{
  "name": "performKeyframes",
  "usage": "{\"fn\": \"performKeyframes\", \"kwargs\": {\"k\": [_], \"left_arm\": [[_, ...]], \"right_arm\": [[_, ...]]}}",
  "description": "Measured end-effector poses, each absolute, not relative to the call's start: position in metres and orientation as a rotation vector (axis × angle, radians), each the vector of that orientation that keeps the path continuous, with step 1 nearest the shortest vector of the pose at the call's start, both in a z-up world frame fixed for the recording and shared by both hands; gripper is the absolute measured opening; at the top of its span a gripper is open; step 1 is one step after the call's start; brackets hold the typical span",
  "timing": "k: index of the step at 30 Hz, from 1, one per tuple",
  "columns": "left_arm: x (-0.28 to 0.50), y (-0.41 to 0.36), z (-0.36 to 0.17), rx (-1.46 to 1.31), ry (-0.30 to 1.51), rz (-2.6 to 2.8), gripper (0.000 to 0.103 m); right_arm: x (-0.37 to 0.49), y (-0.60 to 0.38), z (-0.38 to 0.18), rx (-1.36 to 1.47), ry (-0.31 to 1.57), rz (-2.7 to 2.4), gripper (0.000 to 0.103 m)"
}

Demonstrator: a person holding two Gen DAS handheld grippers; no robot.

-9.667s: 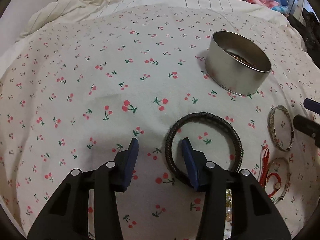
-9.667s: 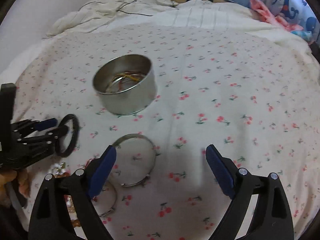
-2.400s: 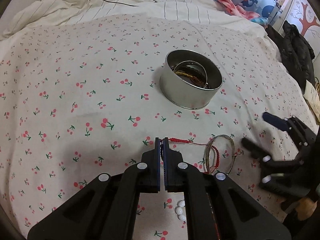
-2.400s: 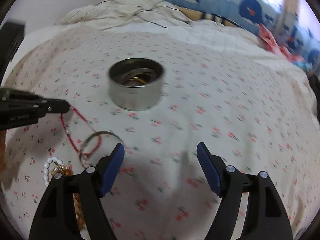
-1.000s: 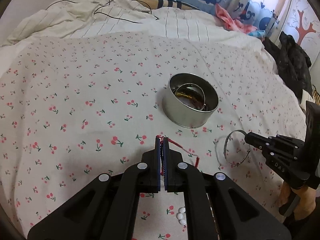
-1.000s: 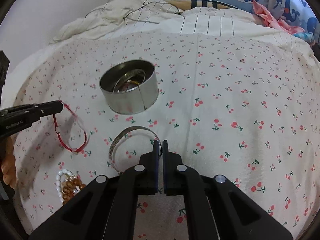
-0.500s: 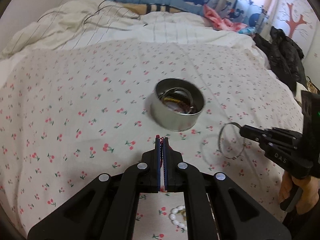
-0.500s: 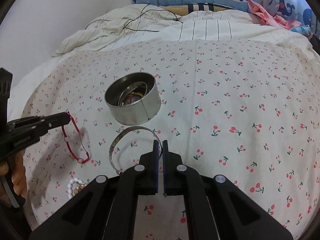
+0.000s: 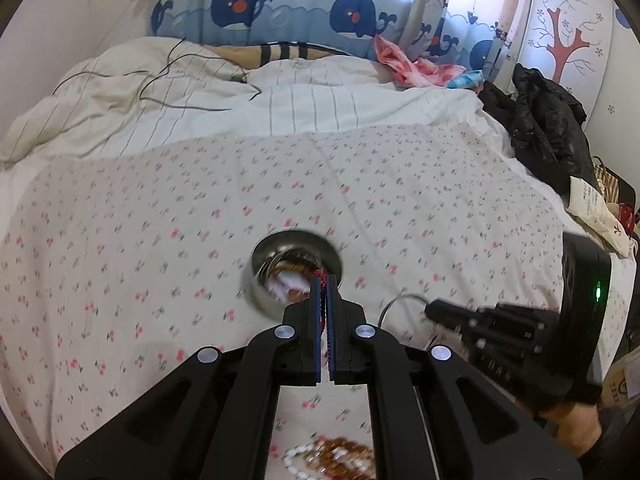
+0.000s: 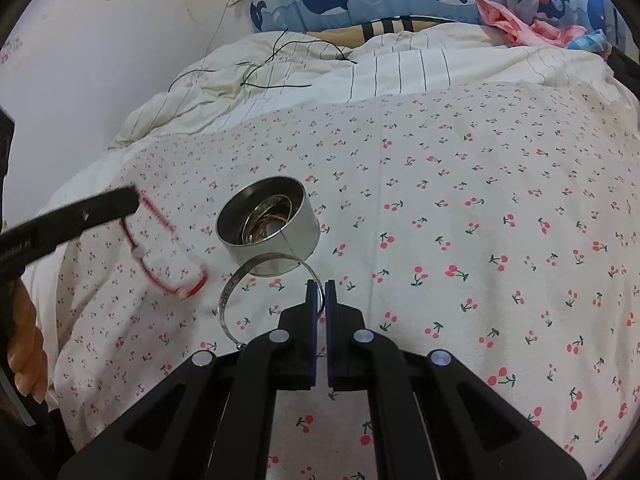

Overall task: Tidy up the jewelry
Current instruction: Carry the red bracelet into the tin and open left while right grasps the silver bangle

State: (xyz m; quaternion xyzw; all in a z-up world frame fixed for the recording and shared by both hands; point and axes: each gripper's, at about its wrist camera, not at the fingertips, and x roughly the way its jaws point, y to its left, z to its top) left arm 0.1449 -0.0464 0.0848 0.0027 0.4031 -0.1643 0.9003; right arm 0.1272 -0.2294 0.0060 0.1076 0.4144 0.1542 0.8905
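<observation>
Both tongs carrying; landmark is the round silver metal tin (image 10: 269, 229) on the cherry-print bedsheet (image 10: 460, 208).

Left tongs (image 9: 325, 280): jaws pinched fully together on the red braided cord bracelet (image 10: 160, 252). In the right wrist view the cord hangs in a loose loop from the tips, clear of the sheet, to the left of the tin. In the left wrist view the tips sit just in front of the tin's mouth; picture is smeared, so I can't tell whether they're actually over the rim.

- Cord: very light, limp, swings freely. No shape of its own. The pinch on one strand is fine; the risk is the dangling loop draping over the tin rim instead of dropping inside.
- Small pale beads on it, possible snag points.

Right tongs (image 10: 317, 286): jaws closed on the thin silver metal open bangle (image 10: 262, 280), gripped edge-on at its right side. Bangle is lifted, on the near side of the tin, overlapping its front wall in the view.

- Bangle: light, stiff, smooth metal, so likely slippery and prone to pivoting in a narrow pinch. Open ends hang low left. Taking the band across its flat width, as now, looks right.

Tin already holds several bangles (image 10: 266, 224). A white and brown bead strand (image 9: 332, 460) lies on the sheet on the near side of the tin, not yet taken.
</observation>
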Motion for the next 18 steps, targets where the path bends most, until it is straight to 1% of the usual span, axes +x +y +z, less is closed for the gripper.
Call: {"fn": "performKeyframes", "kwargs": {"k": [4,10,18], "left_arm": [[0.157,-0.061,0.091,0.007,0.833,-0.34,0.002],[0.175,-0.073,0.087,0.013,0.843,-0.329,0.002],[0.206,-0.066,0.064,-0.03,0.871,-0.306,0.002]], "right_arm": [[0.126,-0.235,0.008,0.239,0.853,0.316,0.004],[0.127,-0.236,0.01,0.247,0.849,0.317,0.004],[0.132,-0.241,0.012,0.271,0.828,0.299,0.004]]}}
